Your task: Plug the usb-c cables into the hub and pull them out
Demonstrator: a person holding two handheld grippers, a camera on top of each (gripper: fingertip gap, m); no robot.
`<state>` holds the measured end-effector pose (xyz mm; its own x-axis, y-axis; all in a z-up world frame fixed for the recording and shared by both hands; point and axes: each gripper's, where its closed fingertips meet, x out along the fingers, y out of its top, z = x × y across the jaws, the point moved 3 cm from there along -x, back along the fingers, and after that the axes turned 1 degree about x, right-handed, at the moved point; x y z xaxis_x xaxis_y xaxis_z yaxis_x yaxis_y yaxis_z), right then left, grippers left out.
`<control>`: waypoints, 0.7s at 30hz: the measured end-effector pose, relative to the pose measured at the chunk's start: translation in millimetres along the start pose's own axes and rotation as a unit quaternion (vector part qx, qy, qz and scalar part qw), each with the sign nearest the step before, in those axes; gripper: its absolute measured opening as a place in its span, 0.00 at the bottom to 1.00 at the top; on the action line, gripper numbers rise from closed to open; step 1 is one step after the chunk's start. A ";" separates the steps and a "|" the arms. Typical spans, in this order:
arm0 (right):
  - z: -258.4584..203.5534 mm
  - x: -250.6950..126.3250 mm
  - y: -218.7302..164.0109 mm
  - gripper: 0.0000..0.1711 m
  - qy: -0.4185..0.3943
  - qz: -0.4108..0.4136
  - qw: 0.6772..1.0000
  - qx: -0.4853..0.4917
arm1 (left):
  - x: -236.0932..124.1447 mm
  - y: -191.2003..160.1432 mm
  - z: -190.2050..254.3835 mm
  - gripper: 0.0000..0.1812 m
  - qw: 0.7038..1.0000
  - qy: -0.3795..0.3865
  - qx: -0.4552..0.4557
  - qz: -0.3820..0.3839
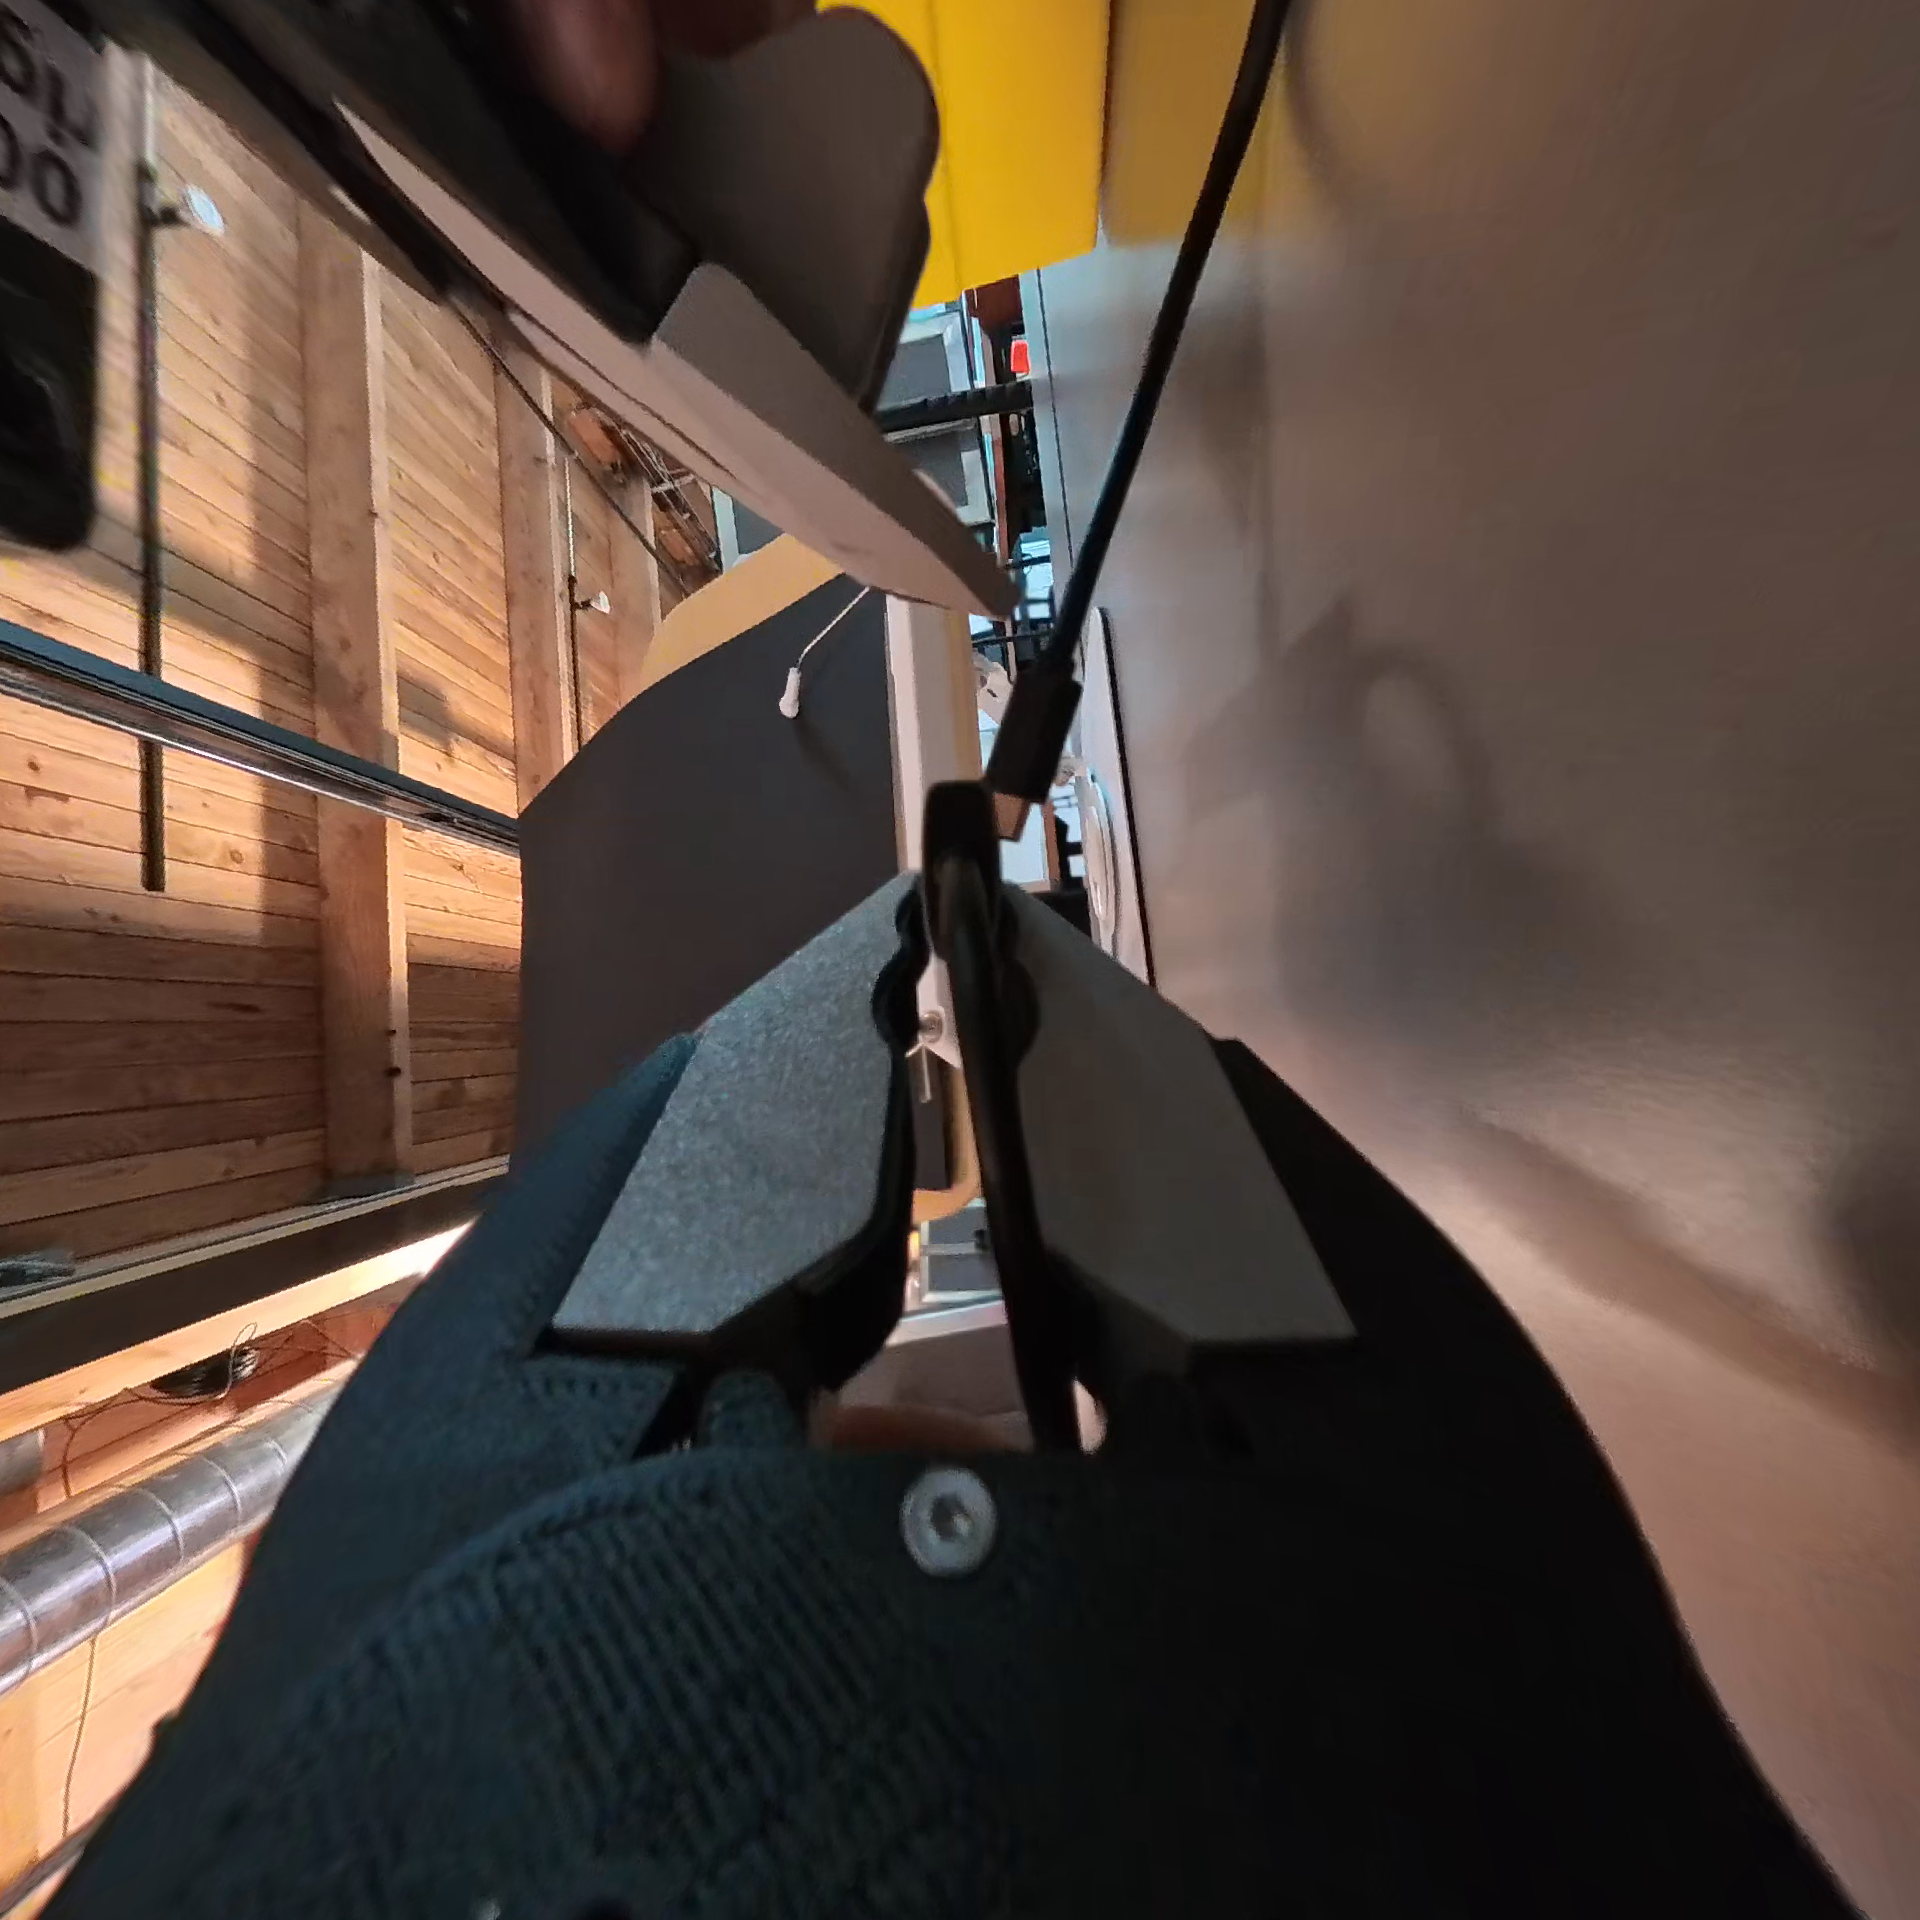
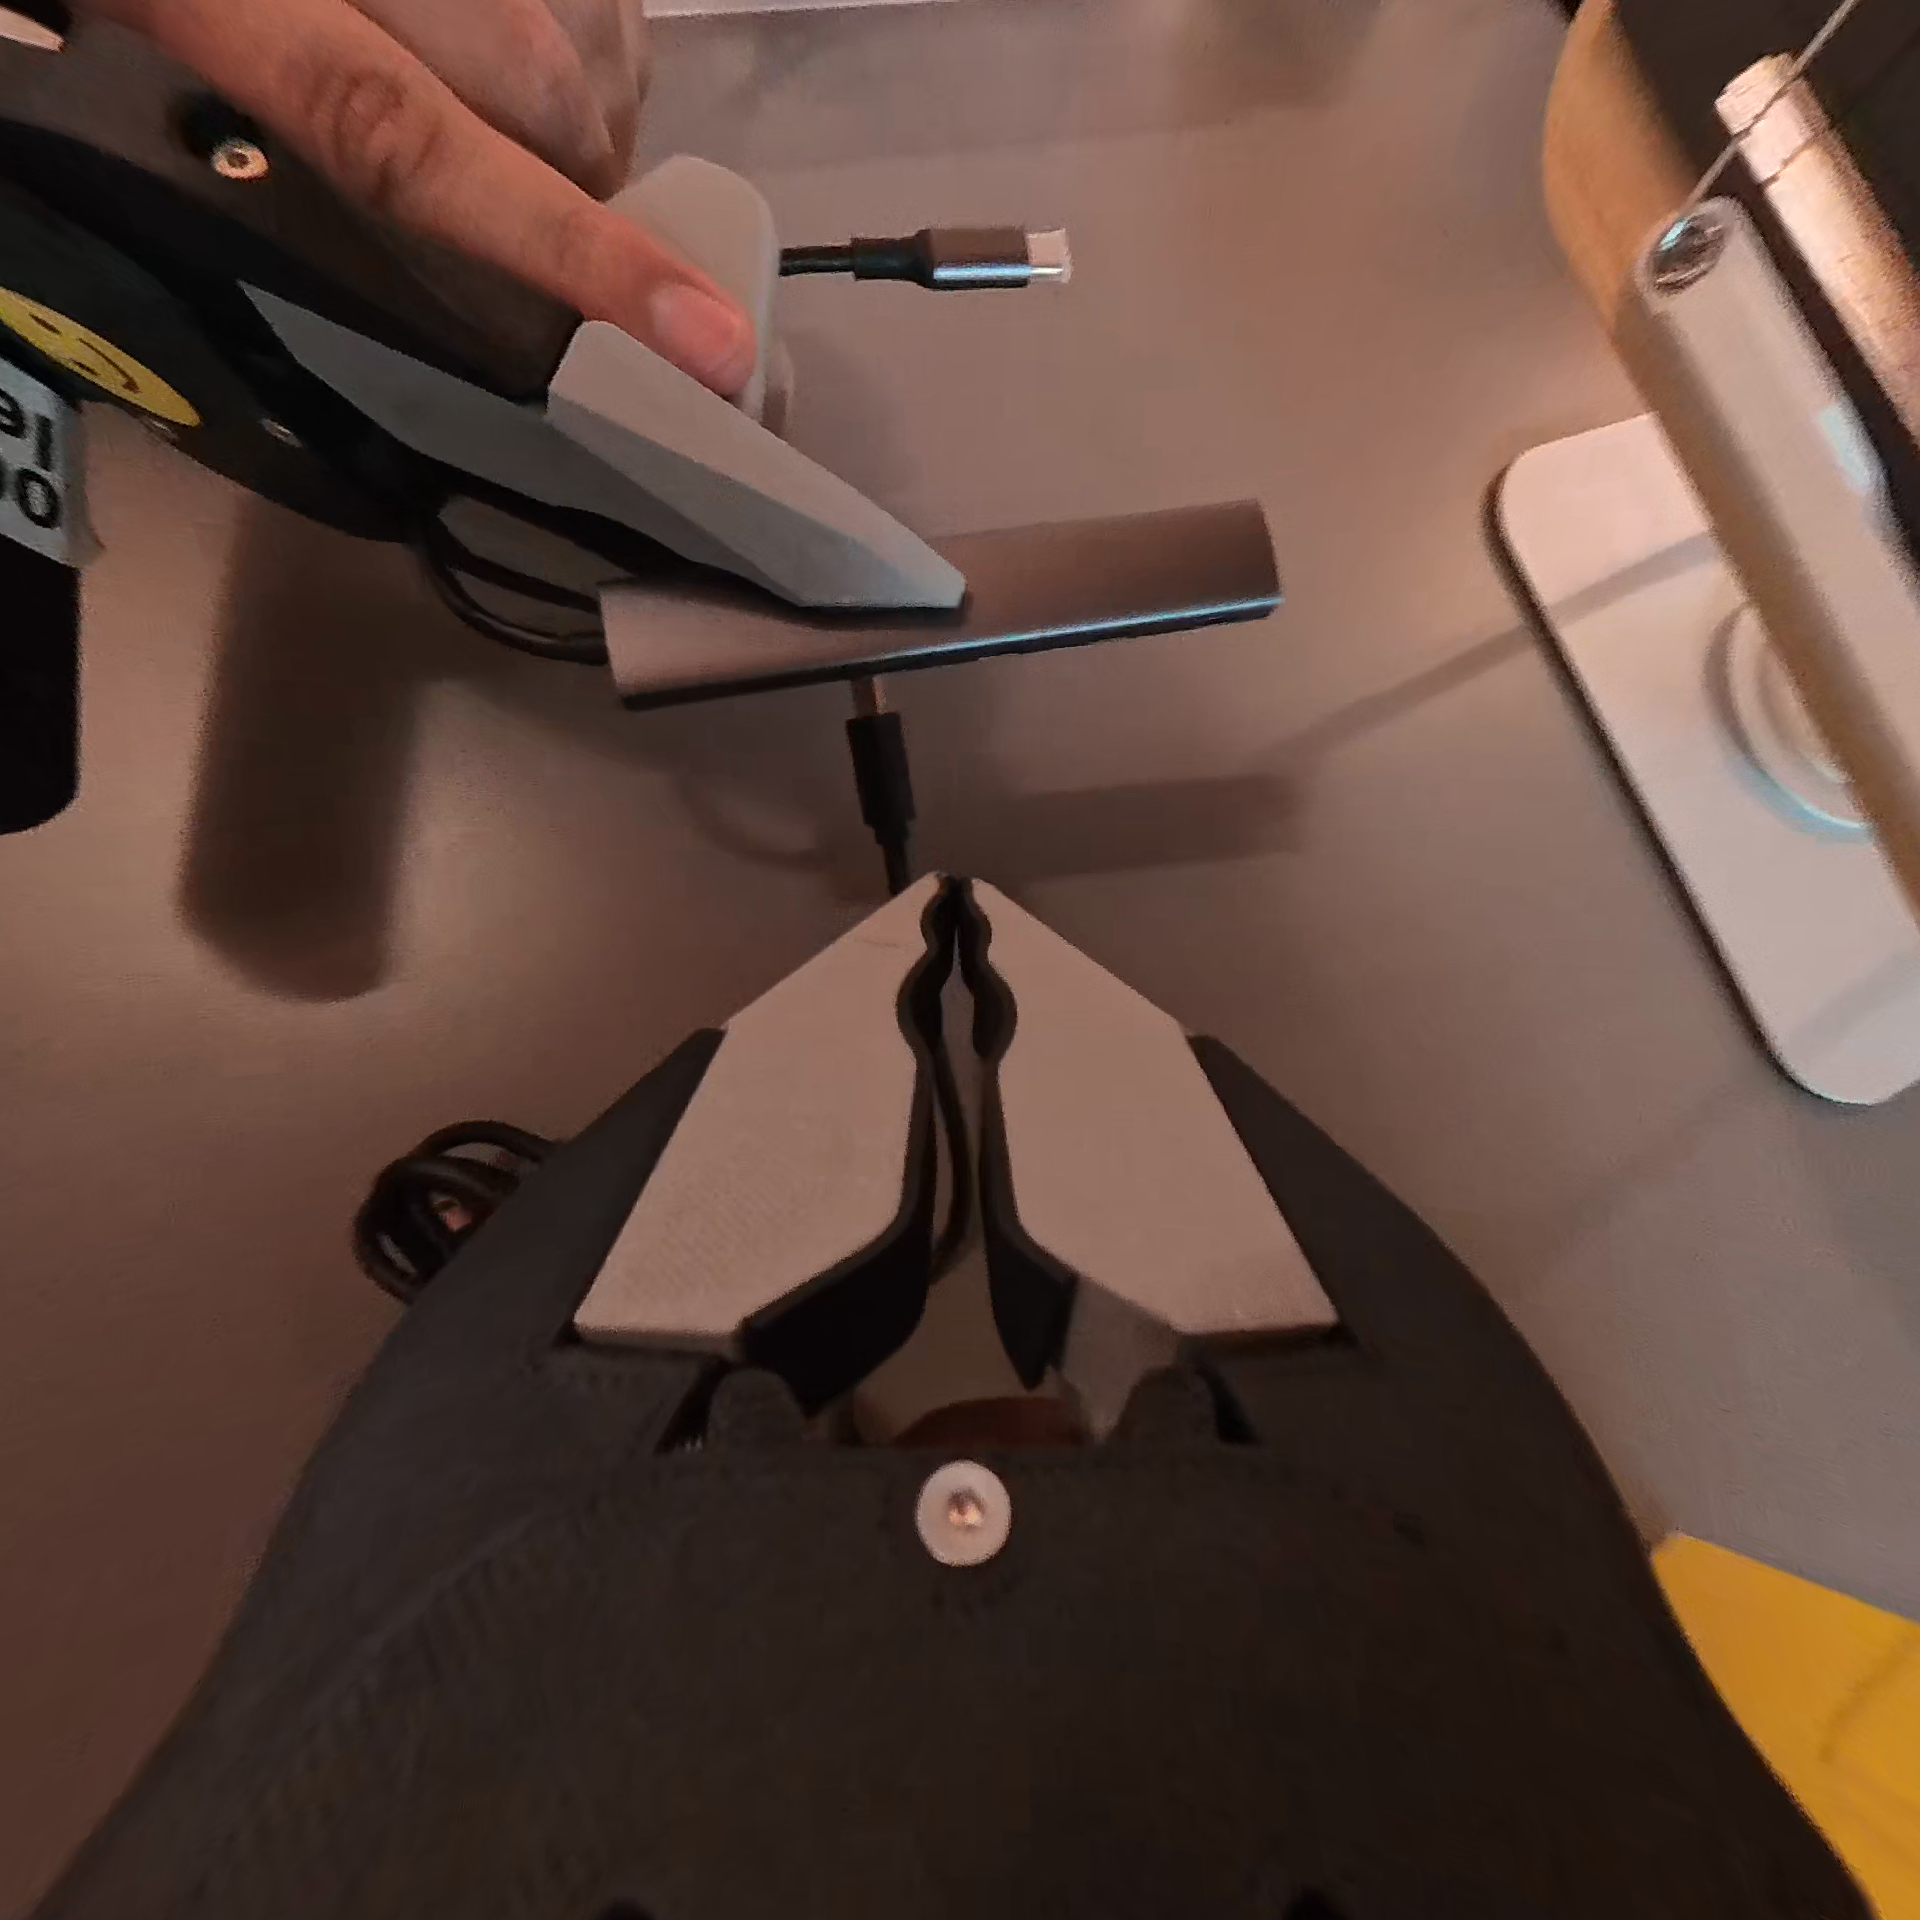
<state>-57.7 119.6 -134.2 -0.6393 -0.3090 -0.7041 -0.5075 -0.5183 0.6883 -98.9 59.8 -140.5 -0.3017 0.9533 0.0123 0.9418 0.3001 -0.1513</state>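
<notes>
**Plug at the port, both claws locked on**

Right claw [image 2: 951, 888] is clamped shut on the cable [image 2: 896, 847], pinching it just behind the plug [image 2: 881, 764]. The plug's nose is at the near long edge of the hub [image 2: 1091, 582], and a sliver of bare metal tip shows between plug body and hub. I'd call that not fully seated, though whether it's going in or coming out can't be told from here.

Left claw [image 1: 961, 925] is closed on the hub, one finger across its top face at the left end. A hand [image 2: 416, 135] rides on that claw's body. The hub hangs above the tabletop [image 2: 1299, 312] near its middle, with its shadow lying below it.

A spare cable [image 2: 966, 258] lies flat toward the tabletop's far edge, well apart from the hub with its tip pointing right. A pale stand [image 2: 1683, 748] sits by the right edge.

Handling, as I judge it:
- **Hub:** a light, stiff slab with smooth faces that could twist in the grip under a push. The flat faces are the right hold.
- **Cable:** soft, and it will buckle if pushed. The stiff plug body is the better place to grip.
- **Metal tip:** small and easily skewed, so it wants a straight line into the port.
</notes>
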 end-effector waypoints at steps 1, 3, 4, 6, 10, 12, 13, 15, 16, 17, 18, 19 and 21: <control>2.3 -1.8 0.3 0.00 -0.016 0.005 1.000 -0.011 | 0.2 -1.2 0.3 0.04 1.000 -0.001 -0.002 -0.002; -2.3 -4.5 0.3 0.02 -0.016 0.016 0.999 -0.032 | -0.1 -4.3 1.1 0.04 1.000 -0.003 -0.006 -0.008; -6.8 -5.4 0.3 0.04 -0.008 0.023 0.999 -0.039 | -0.6 -6.0 1.0 0.04 1.000 -0.003 -0.007 -0.011; -14.7 -4.7 0.6 0.12 -0.001 0.036 0.998 -0.054 | -1.9 -8.6 -0.3 0.04 1.000 -0.002 -0.013 -0.014; -23.6 5.5 -2.0 0.21 -0.048 0.037 0.990 -0.124 | -5.3 -12.9 -0.9 0.04 1.000 0.000 -0.014 -0.018; -20.4 8.0 -4.4 0.23 -0.098 0.032 0.984 -0.147 | -7.5 -16.2 0.3 0.04 1.000 -0.002 -0.017 -0.020; -19.4 8.0 -5.6 0.23 -0.117 0.030 0.981 -0.152 | -8.7 -18.1 1.4 0.04 1.000 -0.003 -0.019 -0.023; -21.7 5.7 -5.1 0.23 -0.140 0.042 0.977 -0.157 | -10.8 -21.0 3.5 0.04 0.999 -0.007 -0.021 -0.025; -22.9 3.5 -3.7 0.22 -0.151 0.053 0.975 -0.157 | -11.6 -21.8 3.9 0.04 0.999 -0.008 -0.024 -0.025; -23.4 0.8 -1.5 0.21 -0.163 0.069 0.972 -0.153 | -11.9 -22.3 3.5 0.04 0.999 -0.007 -0.027 -0.025; -24.2 -2.2 1.1 0.21 -0.173 0.087 0.970 -0.148 | -11.9 -22.5 2.5 0.04 0.999 -0.005 -0.030 -0.025; -24.9 -4.8 2.8 0.19 -0.180 0.102 0.968 -0.144 | -11.5 -22.6 1.1 0.04 0.999 -0.003 -0.033 -0.026; -23.4 -8.6 4.4 0.15 -0.198 0.119 0.962 -0.144 | -11.0 -21.6 -0.5 0.04 0.999 0.000 -0.033 -0.026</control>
<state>-40.9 101.4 -129.2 -0.9164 -0.1470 -0.3722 -0.1760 -0.6872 0.7048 -115.8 42.8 -136.9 -0.3512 0.9361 0.0186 0.9324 0.3515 -0.0845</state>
